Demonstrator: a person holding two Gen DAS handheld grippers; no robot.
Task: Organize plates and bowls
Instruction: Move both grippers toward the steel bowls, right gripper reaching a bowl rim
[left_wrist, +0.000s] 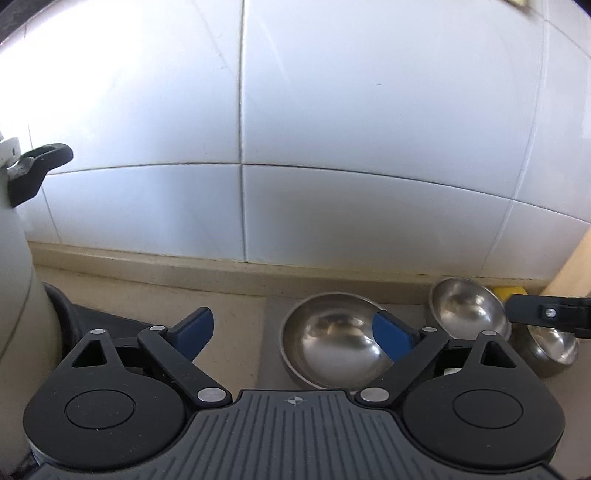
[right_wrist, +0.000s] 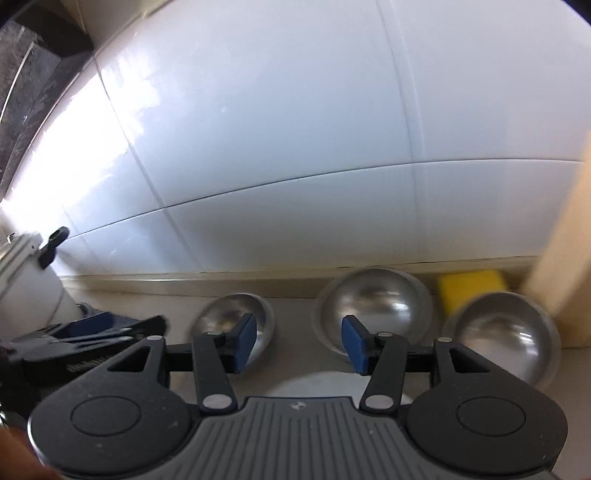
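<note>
Three steel bowls stand on the beige counter by the white tiled wall. In the left wrist view the nearest bowl (left_wrist: 334, 341) lies just ahead of my left gripper (left_wrist: 293, 334), which is open and empty, its right pad over the bowl's rim. A second bowl (left_wrist: 467, 308) leans tilted behind, a third (left_wrist: 552, 347) sits at the right. In the right wrist view my right gripper (right_wrist: 299, 343) is open and empty above a white plate (right_wrist: 328, 384), with bowls at left (right_wrist: 231, 314), middle (right_wrist: 373, 304) and right (right_wrist: 502, 332).
A white pot with a black handle (left_wrist: 35, 171) stands at the left on a dark mat (left_wrist: 85, 317). A yellow sponge (right_wrist: 471, 286) lies by the wall. A wooden panel (right_wrist: 565, 254) bounds the right side. The right gripper's arm (left_wrist: 546, 314) shows in the left wrist view.
</note>
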